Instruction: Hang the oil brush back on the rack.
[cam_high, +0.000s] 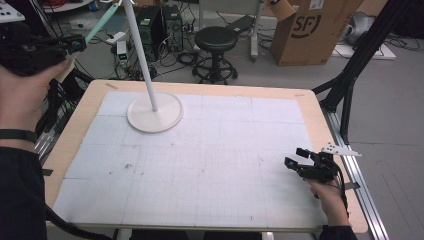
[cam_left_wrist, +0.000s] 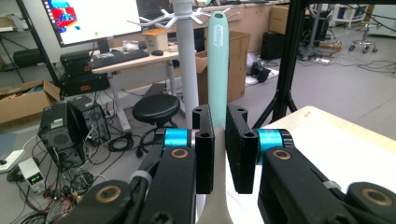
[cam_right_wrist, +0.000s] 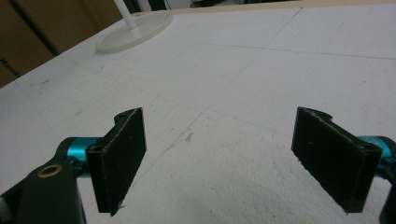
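While your left hand is up off the worktop's far-left corner, notes run so:

Left gripper (cam_left_wrist: 218, 154): pinching a mint-green utensil handle (cam_left_wrist: 217, 65), pads pressed on both sides.
Handle: stands upright between the jaws in the left gripper view, just beside the white stand's pole (cam_left_wrist: 188, 70); in the high view it slants up past the worktop (cam_high: 310, 107) edge.
Right gripper (cam_right_wrist: 233, 158): spread wide, nothing between, low over the white mat (cam_right_wrist: 261, 70) near your right edge.
Stand base (cam_high: 154, 113): far-left on the mat.
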